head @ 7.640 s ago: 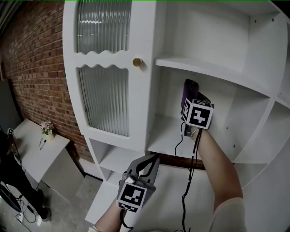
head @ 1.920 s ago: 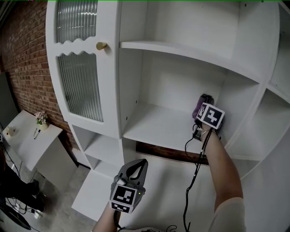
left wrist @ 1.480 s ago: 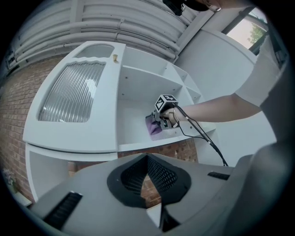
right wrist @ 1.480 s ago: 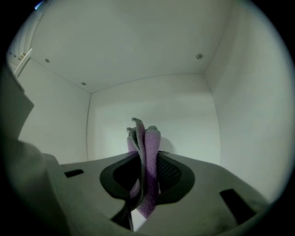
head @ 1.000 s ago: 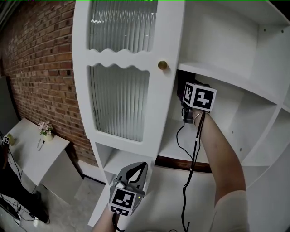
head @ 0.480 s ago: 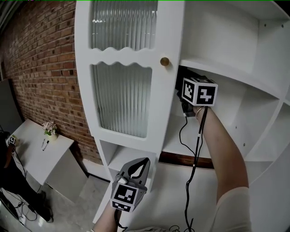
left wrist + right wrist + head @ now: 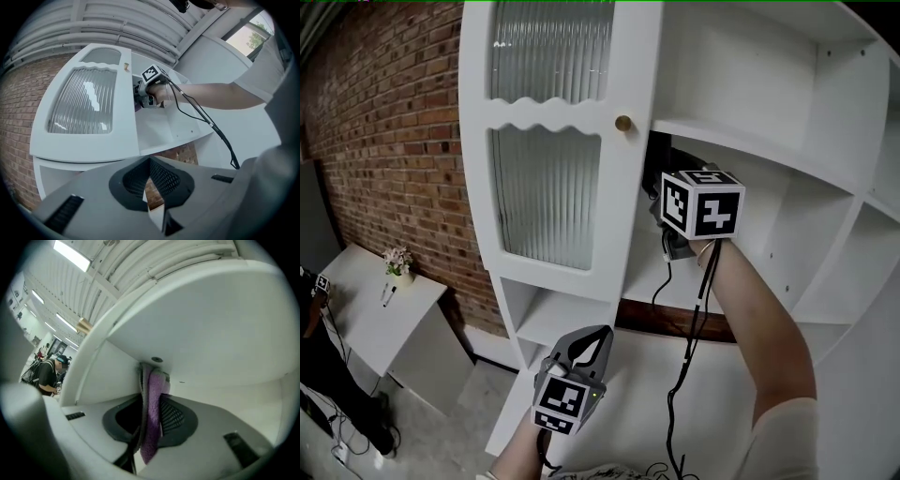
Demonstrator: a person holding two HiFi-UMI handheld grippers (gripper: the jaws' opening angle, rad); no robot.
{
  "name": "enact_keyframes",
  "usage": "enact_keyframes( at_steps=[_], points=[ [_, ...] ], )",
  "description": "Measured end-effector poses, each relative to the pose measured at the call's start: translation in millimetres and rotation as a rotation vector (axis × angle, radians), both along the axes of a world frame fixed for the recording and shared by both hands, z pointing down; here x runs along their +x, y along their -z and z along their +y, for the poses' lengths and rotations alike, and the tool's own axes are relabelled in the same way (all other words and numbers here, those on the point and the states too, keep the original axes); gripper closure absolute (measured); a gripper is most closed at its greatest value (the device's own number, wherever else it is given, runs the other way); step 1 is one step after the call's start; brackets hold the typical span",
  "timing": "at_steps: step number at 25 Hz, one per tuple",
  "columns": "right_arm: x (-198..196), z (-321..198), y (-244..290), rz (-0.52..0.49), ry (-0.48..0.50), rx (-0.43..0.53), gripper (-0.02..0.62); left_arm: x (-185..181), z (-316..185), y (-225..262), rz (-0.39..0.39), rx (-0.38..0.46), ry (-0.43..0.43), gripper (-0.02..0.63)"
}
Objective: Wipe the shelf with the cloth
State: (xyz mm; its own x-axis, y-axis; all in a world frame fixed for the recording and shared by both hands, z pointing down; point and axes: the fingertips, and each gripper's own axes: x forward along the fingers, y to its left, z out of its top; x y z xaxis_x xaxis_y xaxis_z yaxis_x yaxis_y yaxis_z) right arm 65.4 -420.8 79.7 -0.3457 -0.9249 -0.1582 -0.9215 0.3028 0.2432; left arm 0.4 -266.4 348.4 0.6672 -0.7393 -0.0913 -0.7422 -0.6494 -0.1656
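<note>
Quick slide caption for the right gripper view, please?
Right gripper, shut on a purple cloth, reaches into a corner of the white shelf unit.

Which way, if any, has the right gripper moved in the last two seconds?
Yes: the right gripper moved left along the shelf, toward the brass knob.

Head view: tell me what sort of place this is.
Probably a lab or studio mock-up, not a home: a white shelf unit against a brick wall, a small white table beside it, and strip lights on a ribbed ceiling in the right gripper view.
</note>
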Motion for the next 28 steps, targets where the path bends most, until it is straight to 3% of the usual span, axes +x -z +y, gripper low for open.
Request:
enact_keyframes(
  at_steps=[18,22,28],
  points=[
    [-23,115,-34,0.047,0.033,0.025,0.516,22,43,-10,-0.010,-0.024,-0.072,0.592],
    [4,105,-34,-0.027,-0.011,0.026,0.516,24,44,-12,-0.018,-0.019,-0.075,0.592],
    [48,39,-51,-0.061,-0.130,0.009,0.514,12,30,-11,-0.021,-0.014,-0.047,0.592]
  ],
)
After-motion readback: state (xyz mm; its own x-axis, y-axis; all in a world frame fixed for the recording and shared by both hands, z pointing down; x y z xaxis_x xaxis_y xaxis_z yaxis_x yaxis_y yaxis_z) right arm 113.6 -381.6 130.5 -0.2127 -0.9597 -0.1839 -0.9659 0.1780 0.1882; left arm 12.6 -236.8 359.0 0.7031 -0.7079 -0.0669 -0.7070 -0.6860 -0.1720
